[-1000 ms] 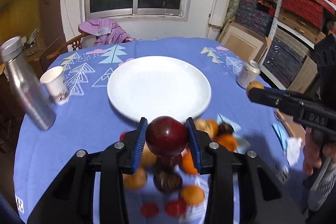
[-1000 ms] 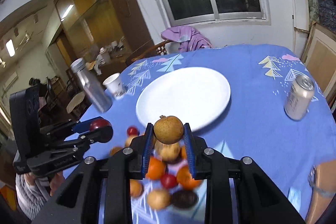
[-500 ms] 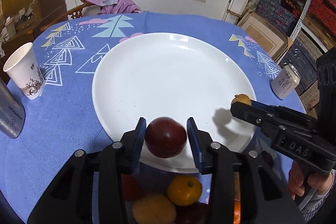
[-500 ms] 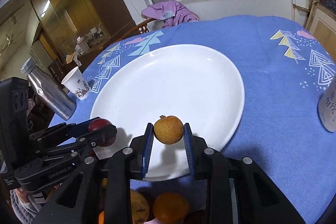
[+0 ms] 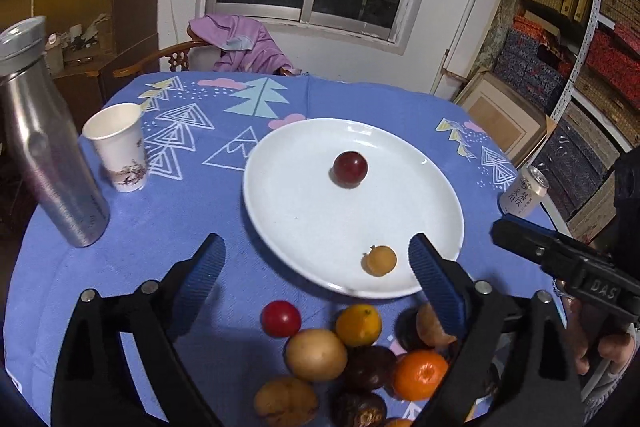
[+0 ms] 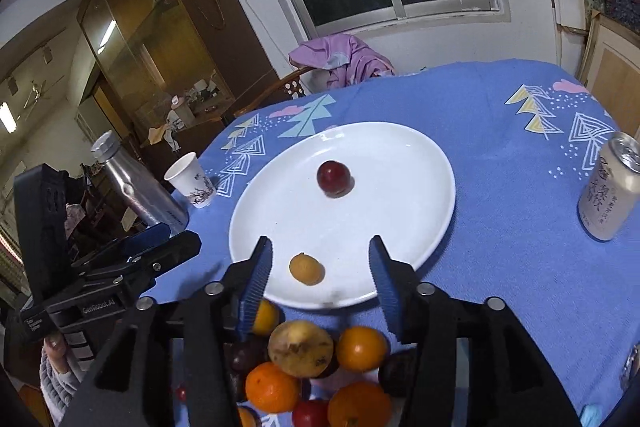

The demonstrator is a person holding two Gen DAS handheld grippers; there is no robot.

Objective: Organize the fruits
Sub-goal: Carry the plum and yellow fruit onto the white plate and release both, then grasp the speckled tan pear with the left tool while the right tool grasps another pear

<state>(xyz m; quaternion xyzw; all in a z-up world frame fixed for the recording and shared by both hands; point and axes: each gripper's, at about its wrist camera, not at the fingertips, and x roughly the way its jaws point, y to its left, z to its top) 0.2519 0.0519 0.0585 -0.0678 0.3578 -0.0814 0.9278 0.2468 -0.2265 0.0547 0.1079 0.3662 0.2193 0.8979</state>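
Note:
A white plate (image 5: 400, 219) (image 6: 400, 219) lies mid-table on the blue cloth. A dark red plum (image 5: 350, 167) (image 6: 333, 175) rests near its middle. A small tan fruit (image 5: 379, 259) (image 6: 306, 268) rests near its front rim. My left gripper (image 5: 316, 275) is open and empty, above the cloth at the plate's near edge. My right gripper (image 6: 320, 275) is open and empty, with the tan fruit between and beyond its jaws. A pile of oranges, brown, dark and red fruits (image 5: 352, 355) (image 6: 312, 371) lies on the cloth under both grippers.
A steel bottle (image 5: 44, 163) (image 6: 136, 187) and a paper cup (image 5: 120, 155) (image 6: 191, 179) stand left of the plate. A drink can (image 5: 528, 191) (image 6: 612, 187) stands at the right. A chair with purple cloth (image 5: 240, 43) is behind the table.
Both grippers have opened and drawn back toward the fruit pile. The plum and the tan fruit, held half a second ago, now lie on the plate.

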